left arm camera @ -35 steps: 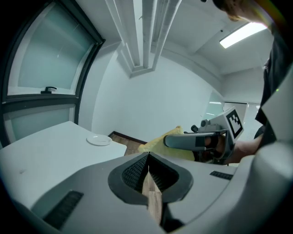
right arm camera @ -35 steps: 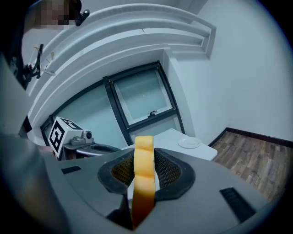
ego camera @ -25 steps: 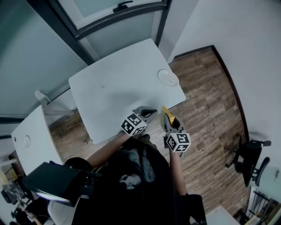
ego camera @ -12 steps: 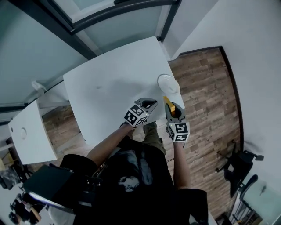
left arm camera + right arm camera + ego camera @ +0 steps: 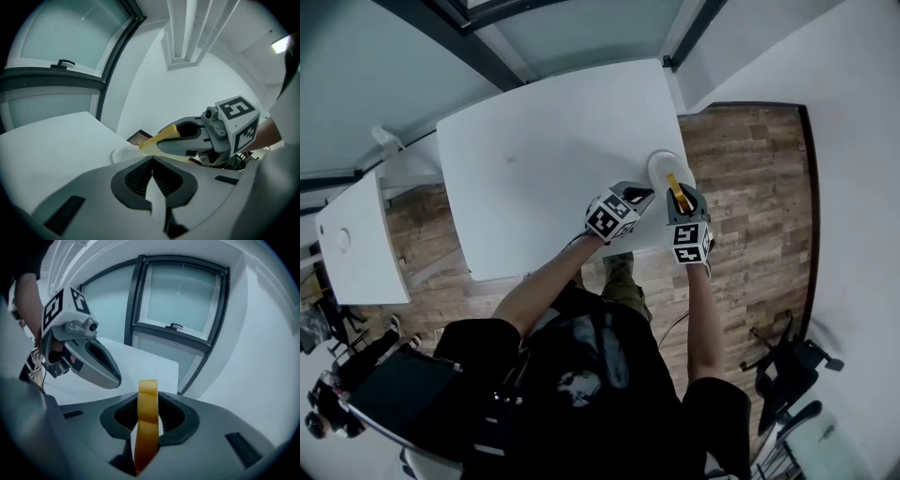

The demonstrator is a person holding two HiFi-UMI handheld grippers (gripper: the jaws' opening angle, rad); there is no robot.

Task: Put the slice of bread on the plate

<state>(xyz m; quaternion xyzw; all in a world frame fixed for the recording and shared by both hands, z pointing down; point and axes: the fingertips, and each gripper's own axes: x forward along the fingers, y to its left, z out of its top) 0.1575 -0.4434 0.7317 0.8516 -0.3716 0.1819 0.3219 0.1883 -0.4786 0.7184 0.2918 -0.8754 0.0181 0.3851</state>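
Observation:
A yellow-crusted slice of bread [image 5: 147, 420] stands on edge between the jaws of my right gripper [image 5: 148, 411], which is shut on it. In the head view the slice [image 5: 674, 186] hangs over the near rim of the round white plate [image 5: 661, 165], which sits at the right edge of the white table [image 5: 544, 131]. My left gripper [image 5: 638, 195] is just left of the plate, jaws shut and empty [image 5: 152, 161]. The left gripper view shows the slice [image 5: 161, 137] in the right gripper [image 5: 187, 140] beside the plate [image 5: 122, 153].
A smaller white table [image 5: 356, 246] stands at the left. Wooden floor [image 5: 750, 187] lies right of the table, with an office chair [image 5: 787, 361] lower right. A dark-framed window [image 5: 176, 305] rises behind the table. The left gripper [image 5: 89, 359] hovers close to the right one.
Both grippers have moved up the picture towards the plate. The right gripper has carried the slice from near the table's front edge to over the plate's near rim.

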